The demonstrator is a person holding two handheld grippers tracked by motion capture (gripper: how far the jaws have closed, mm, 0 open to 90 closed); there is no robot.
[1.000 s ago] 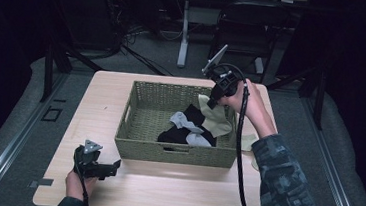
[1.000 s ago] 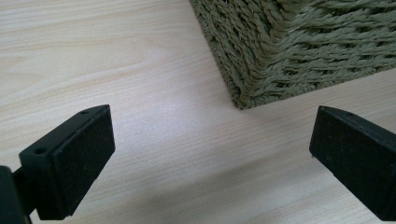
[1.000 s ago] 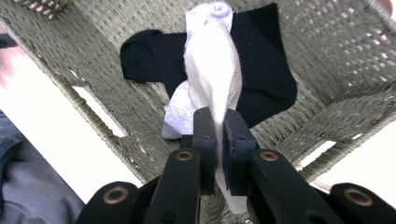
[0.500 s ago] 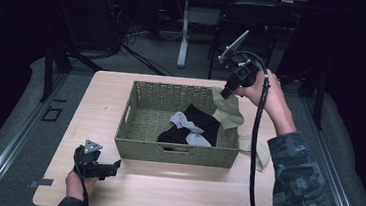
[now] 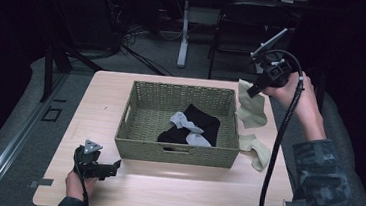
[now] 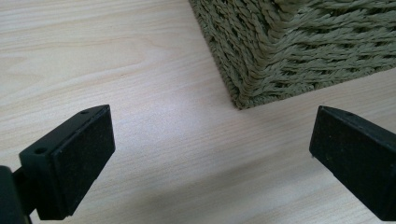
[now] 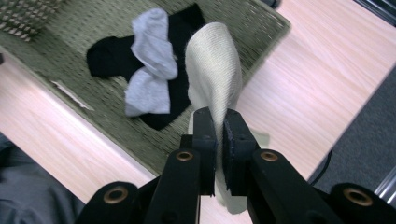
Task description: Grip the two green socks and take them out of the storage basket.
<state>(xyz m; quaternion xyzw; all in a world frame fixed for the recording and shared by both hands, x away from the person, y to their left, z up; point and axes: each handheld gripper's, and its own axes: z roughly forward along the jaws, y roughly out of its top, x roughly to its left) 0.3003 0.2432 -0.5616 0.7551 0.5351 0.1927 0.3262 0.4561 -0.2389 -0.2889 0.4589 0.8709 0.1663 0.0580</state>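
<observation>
Sock [image 5: 252,105] removal is underway — right gripper [image 5: 254,89] clamped on it, right of the basket [image 5: 176,155]; next, lower and release. Left gripper [image 5: 113,166] rests near-left, jaws apart.

Woven basket [image 5: 176,154] with black sock [image 5: 204,122] and grey sock [image 5: 185,125] on wooden table [image 5: 173,192].

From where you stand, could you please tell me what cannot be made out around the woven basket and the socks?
- Black sock in the olive woven basket: high view, the grey sock on top hides part of it.
- Cream sock: right gripper view, its clamped end is hidden between the shut right gripper jaws.
- Second cream sock on the table: high view, the basket hides its near edge.
- Basket: left gripper view, cut off by the top edge.
</observation>
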